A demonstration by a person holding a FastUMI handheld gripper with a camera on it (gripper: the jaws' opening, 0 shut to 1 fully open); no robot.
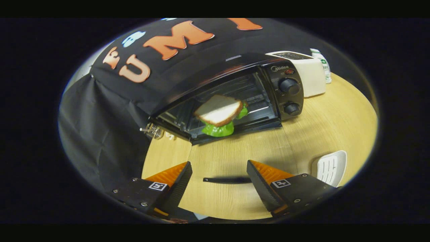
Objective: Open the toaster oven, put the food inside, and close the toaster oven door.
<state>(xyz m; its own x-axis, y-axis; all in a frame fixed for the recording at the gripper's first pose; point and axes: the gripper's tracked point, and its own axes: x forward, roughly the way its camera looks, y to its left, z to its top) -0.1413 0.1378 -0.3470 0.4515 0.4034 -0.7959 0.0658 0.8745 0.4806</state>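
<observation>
The black toaster oven [235, 87] stands on the round wooden table [329, 124] with its front open. Its door [231, 158] is folded down flat toward me. The door's black handle bar [226, 180] lies low between my fingers. A sandwich [219, 111] of white bread with green lettuce sits tilted at the oven's mouth, slightly blurred, well beyond my fingers. My gripper [219, 164] is open over the lowered door, nothing held between its fingers.
Two knobs [289, 86] sit on the oven's right panel. Behind the oven stand a white toaster [307, 72] and a small bottle [322, 65]. A white slotted dish [331, 168] lies right of my right finger. A hinge spring [153, 130] shows at the oven's left corner.
</observation>
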